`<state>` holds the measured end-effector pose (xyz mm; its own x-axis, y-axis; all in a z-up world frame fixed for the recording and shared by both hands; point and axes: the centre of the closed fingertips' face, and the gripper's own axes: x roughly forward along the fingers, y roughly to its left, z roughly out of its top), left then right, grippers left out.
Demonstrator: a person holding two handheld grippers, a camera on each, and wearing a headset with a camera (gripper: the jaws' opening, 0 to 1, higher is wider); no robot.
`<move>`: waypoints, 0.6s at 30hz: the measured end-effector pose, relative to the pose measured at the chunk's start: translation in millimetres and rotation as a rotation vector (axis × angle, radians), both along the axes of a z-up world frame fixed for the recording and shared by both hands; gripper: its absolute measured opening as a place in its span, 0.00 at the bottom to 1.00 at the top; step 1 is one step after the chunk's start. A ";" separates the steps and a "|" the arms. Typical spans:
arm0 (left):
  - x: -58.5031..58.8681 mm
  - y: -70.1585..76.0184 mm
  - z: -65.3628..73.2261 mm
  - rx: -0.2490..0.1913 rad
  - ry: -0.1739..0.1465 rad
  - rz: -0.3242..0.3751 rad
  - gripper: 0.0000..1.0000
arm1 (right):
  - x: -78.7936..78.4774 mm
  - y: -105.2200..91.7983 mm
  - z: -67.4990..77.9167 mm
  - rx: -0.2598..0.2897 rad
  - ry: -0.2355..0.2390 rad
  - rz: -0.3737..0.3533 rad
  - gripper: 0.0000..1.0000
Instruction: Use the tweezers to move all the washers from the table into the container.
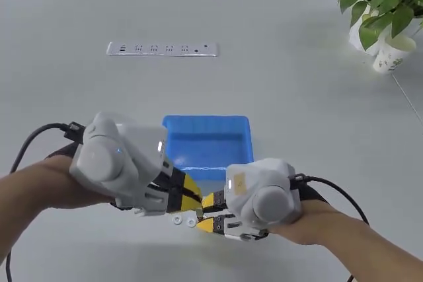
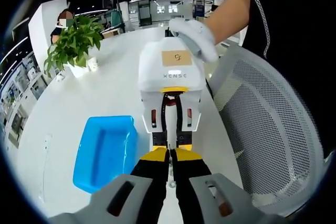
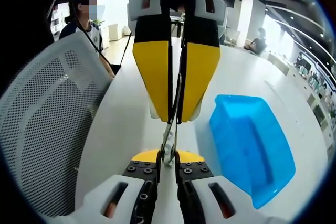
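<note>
Now slim silvery tweezers (image 3: 170,135) tight in left tool (image 2: 170,156) and right tool (image 3: 167,160).

From the near edge, the head view looks steeply down on the pale grey worktop (image 1: 297,130). The gripper views face each other closely, low over it. All three share the shallow blue plastic container (image 1: 208,143).
</note>
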<state>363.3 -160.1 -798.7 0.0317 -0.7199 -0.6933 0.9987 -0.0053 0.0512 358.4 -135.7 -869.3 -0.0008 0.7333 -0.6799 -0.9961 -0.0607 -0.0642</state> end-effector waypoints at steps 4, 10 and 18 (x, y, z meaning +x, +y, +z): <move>0.6 -1.9 0.2 -0.003 0.007 -0.005 0.06 | 0.5 0.6 2.0 0.011 0.010 -0.015 0.12; 2.7 -3.0 -0.3 0.005 0.005 -0.025 0.06 | 2.0 1.0 4.2 0.025 0.023 -0.037 0.12; 1.1 -1.6 -1.0 0.014 0.009 -0.033 0.06 | 1.7 1.6 4.0 0.020 0.028 -0.036 0.11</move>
<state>364.4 -161.7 -799.6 0.0012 -0.7110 -0.7031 0.9984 -0.0394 0.0415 360.1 -134.1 -865.3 0.0070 0.7466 -0.6652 -0.9991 -0.0233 -0.0367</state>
